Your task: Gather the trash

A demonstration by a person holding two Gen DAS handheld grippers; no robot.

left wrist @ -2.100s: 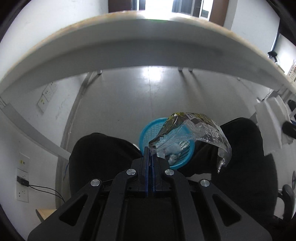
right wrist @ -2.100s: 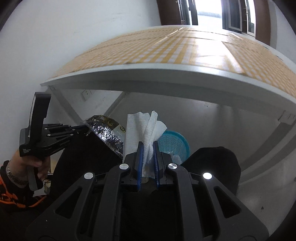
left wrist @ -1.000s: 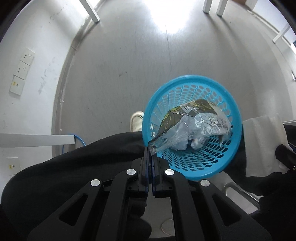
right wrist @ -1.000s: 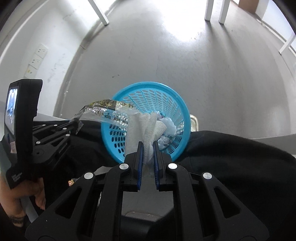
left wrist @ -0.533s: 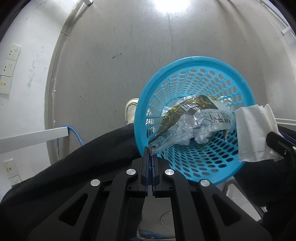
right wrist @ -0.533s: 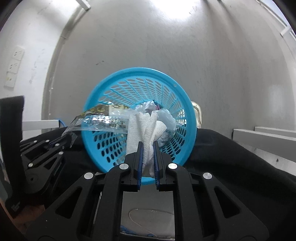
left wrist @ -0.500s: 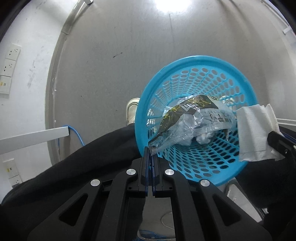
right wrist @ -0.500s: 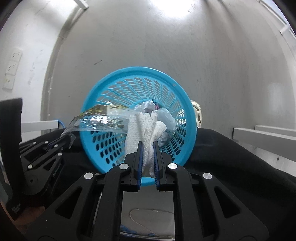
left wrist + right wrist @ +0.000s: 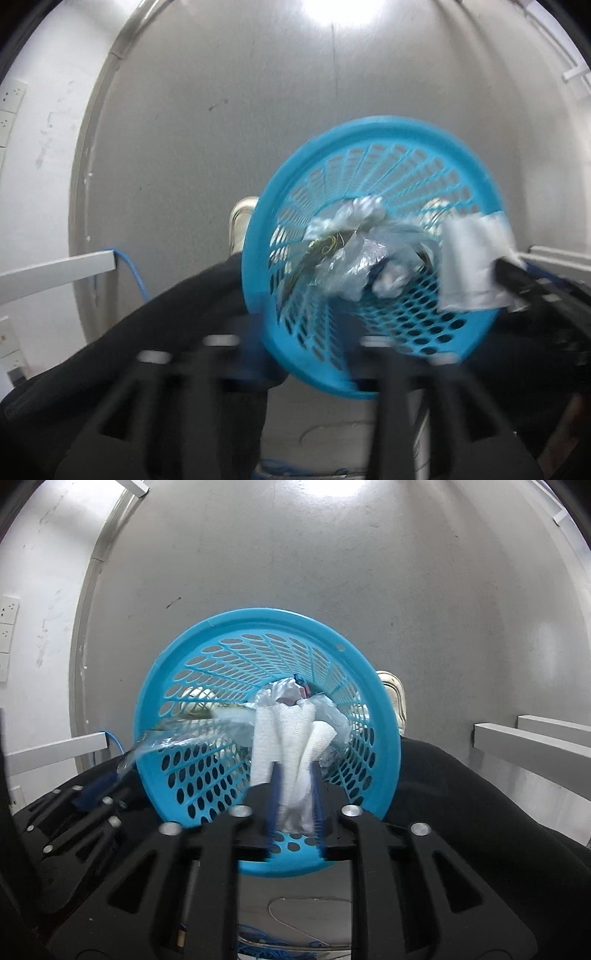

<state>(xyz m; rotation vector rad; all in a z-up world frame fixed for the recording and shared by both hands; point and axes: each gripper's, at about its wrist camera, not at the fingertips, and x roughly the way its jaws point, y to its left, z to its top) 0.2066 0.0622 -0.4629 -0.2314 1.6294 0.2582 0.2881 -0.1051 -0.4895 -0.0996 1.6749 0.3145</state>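
- One round blue plastic basket [image 9: 192,686] with a perforated, lattice-like wall stands on the smooth grey floor [image 9: 369,572], its wide solid rim facing up at both cameras.
- Inside the basket lies a heap of crumpled trash: shiny clear and silver film and white wads, too tangled to count.
- One crinkly transparent plastic wrapper [image 9: 332,258] with a dark printed patch is inside the basket; in the right wrist view its tail [image 9: 177,738] stretches across the basket's left rim, blurred.
- The left claw [image 9: 295,347] is smeared by motion at the basket's near rim; its two fingers stand wide apart, with nothing between them.
- One white, embossed, folded paper towel [image 9: 291,746] hangs over the basket's near rim, above the heap.
- The right claw [image 9: 295,812] has its two blue-lined fingers parted a little on either side of the towel's lower end; I cannot tell whether they still pinch it.
- Two pale shoes show beside the basket, one [image 9: 393,694] at its right rim, one [image 9: 240,225] at its left.
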